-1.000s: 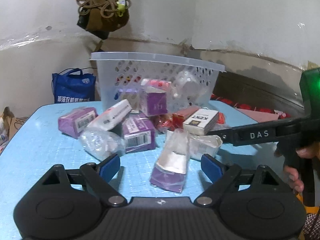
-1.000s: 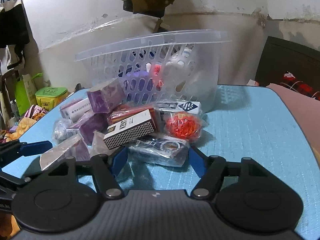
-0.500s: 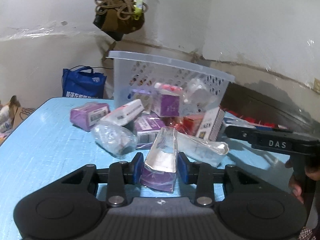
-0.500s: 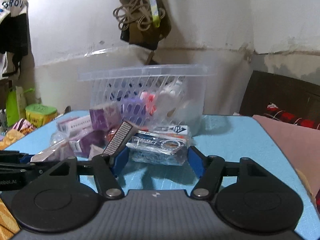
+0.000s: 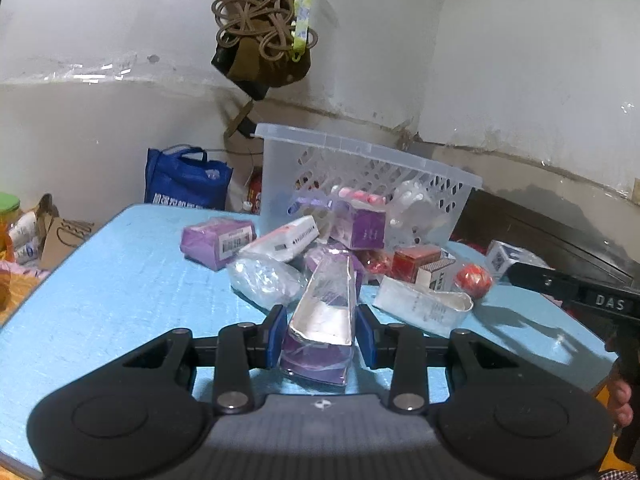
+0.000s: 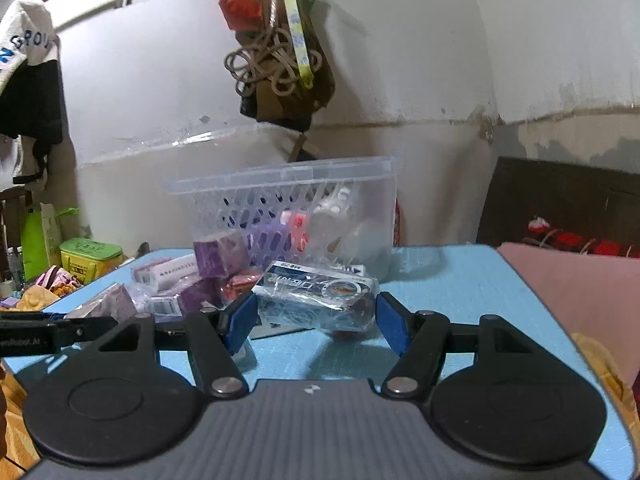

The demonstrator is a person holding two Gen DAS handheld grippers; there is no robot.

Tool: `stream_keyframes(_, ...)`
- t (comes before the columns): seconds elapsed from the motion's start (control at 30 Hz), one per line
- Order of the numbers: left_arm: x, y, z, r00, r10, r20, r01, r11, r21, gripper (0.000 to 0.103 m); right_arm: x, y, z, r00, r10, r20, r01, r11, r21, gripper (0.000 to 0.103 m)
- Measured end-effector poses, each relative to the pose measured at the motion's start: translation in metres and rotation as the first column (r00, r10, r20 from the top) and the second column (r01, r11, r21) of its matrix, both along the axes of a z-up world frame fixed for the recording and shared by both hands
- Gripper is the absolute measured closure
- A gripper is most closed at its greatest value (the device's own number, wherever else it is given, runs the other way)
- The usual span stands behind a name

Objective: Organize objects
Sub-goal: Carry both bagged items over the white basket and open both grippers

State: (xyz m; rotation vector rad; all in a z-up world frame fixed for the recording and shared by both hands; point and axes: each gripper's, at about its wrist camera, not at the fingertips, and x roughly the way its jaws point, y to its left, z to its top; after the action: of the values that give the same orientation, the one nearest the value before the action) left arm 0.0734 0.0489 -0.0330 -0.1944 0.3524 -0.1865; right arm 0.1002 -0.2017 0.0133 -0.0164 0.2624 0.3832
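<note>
A purple and silver packet (image 5: 324,312) sits between the blue pads of my left gripper (image 5: 322,336), which is shut on it just above the blue table (image 5: 120,280). My right gripper (image 6: 314,322) is shut on a plastic-wrapped blue and white box (image 6: 316,294), held a little above the table. In the left wrist view that box (image 5: 508,258) shows at the tip of the right gripper's black finger. Behind the pile stands the clear perforated basket (image 5: 360,160), with several items inside; its rim (image 6: 280,176) is level in the right wrist view.
Loose on the table lie a purple box (image 5: 218,242), a white box (image 5: 286,238), a clear bag (image 5: 264,280), a red box (image 5: 414,262), a red ball (image 5: 474,278) and a silver-white packet (image 5: 424,306). A blue bag (image 5: 186,180) stands behind. A hanging bundle (image 5: 264,40) dangles above the basket.
My left jaws closed from wide open onto the purple and silver packet. The right gripper lifted the wrapped box off the pile and tilted up toward the basket.
</note>
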Motion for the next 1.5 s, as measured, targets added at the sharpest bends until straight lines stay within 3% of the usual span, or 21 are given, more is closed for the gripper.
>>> stream_keyframes(0.3,-0.004,0.007,0.029,0.997,0.001,0.083,-0.004,0.999,0.04,0.062,-0.009,-0.006,0.012,0.995,0.042,0.092,-0.046,0.998,0.036,0.035)
stream_keyframes(0.5,0.01,0.014,0.08,0.989,-0.032,0.147,0.023,0.998,0.062,0.062,0.004,-0.017,0.049,0.983,0.075,0.169,-0.088,0.993,0.075,0.035)
stream_keyframes(0.67,0.065,0.007,0.136,0.982,-0.066,0.176,0.055,0.996,0.067,0.062,0.058,-0.01,0.092,0.978,0.093,0.187,-0.106,0.992,0.062,0.035)
stream_keyframes(0.73,0.101,-0.002,0.15,0.985,-0.065,0.159,0.051,0.995,0.089,0.062,0.087,0.001,0.101,0.979,0.068,0.194,-0.071,0.997,0.01,0.035)
stream_keyframes(0.87,0.165,-0.014,0.153,0.996,-0.058,0.062,0.052,0.994,0.093,0.062,0.141,0.02,0.101,0.99,0.081,0.114,-0.077,0.996,-0.04,0.035)
stream_keyframes(1.0,0.202,-0.022,0.144,1.0,-0.025,0.008,0.024,0.994,0.108,0.06,0.166,0.032,0.094,0.993,0.079,0.083,-0.075,0.996,-0.051,0.035)
stream_keyframes(1.03,0.207,-0.024,0.141,1.0,-0.017,0.0,0.017,0.993,0.113,0.054,0.17,0.033,0.093,0.993,0.081,0.083,-0.077,0.996,-0.052,0.033)
stream_keyframes(1.1,0.217,-0.027,0.134,1.0,-0.011,-0.018,0.013,0.992,0.126,0.02,0.176,0.035,0.089,0.992,0.105,0.069,-0.1,0.993,-0.062,0.025)
stream_keyframes(1.13,0.221,-0.027,0.131,1.0,0.001,-0.027,0.002,0.992,0.127,0.006,0.175,0.037,0.088,0.993,0.099,0.071,-0.094,0.993,-0.067,0.015)
stream_keyframes(1.17,0.219,-0.026,0.13,1.0,0.008,-0.023,-0.005,0.992,0.124,0.006,0.174,0.038,0.087,0.993,0.08,0.09,-0.074,0.995,-0.064,0.003)
stream_keyframes(1.2,0.217,-0.024,0.129,1.0,0.008,-0.017,-0.006,0.994,0.114,0.006,0.171,0.037,0.087,0.992,0.064,0.105,-0.058,0.997,-0.057,0.0)
stream_keyframes(1.37,0.176,-0.002,0.126,1.0,-0.017,0.023,0.015,0.996,0.083,0.006,0.13,0.017,0.08,0.994,0.071,0.089,-0.066,0.996,-0.054,0.0)
stream_keyframes(1.5,0.132,0.026,0.104,1.0,0.002,0.0,-0.002,0.997,0.074,0.006,0.093,-0.015,0.049,0.993,0.112,-0.041,-0.112,0.994,0.012,0.0)
